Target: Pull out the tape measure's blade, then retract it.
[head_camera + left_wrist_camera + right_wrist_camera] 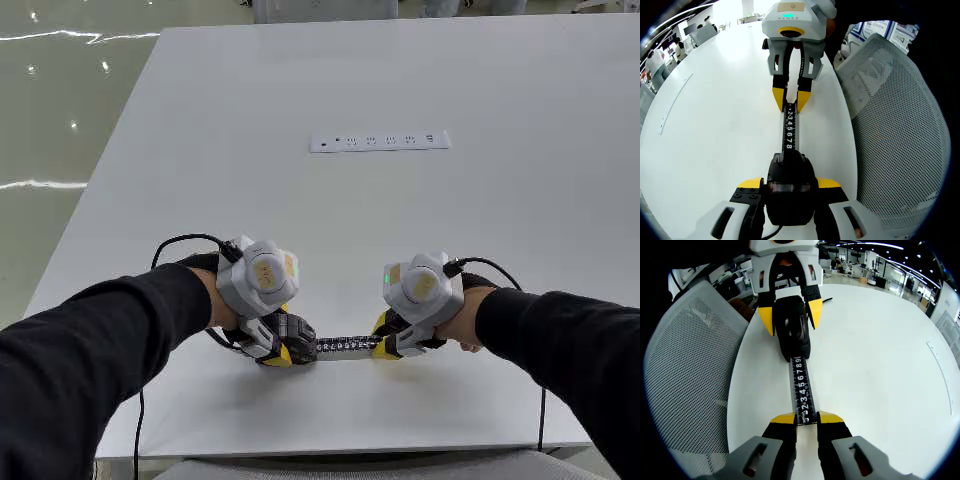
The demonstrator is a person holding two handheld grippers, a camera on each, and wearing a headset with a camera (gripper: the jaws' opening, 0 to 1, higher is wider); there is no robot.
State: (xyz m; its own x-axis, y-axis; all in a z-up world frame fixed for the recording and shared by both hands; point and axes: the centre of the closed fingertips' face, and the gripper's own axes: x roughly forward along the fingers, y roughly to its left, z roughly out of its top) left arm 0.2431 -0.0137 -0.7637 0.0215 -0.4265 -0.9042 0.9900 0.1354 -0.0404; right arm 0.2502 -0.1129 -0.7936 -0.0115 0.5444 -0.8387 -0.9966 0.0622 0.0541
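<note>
The black tape measure case [790, 187] lies low over the white table near its front edge, clamped between the yellow-tipped jaws of my left gripper [790, 184]. A short black blade with white numbers [801, 392] runs out of the case [793, 332] straight across to my right gripper [803, 418], which is shut on the blade's end. In the head view the left gripper [283, 347] holds the case [293, 335] and the right gripper [384, 345] faces it, with the blade [346, 344] stretched level between them.
A white power strip [380, 141] lies flat further back on the table [400, 80]. A grey mesh chair back [895, 125] stands right behind the table's front edge. Black cables trail from both grippers.
</note>
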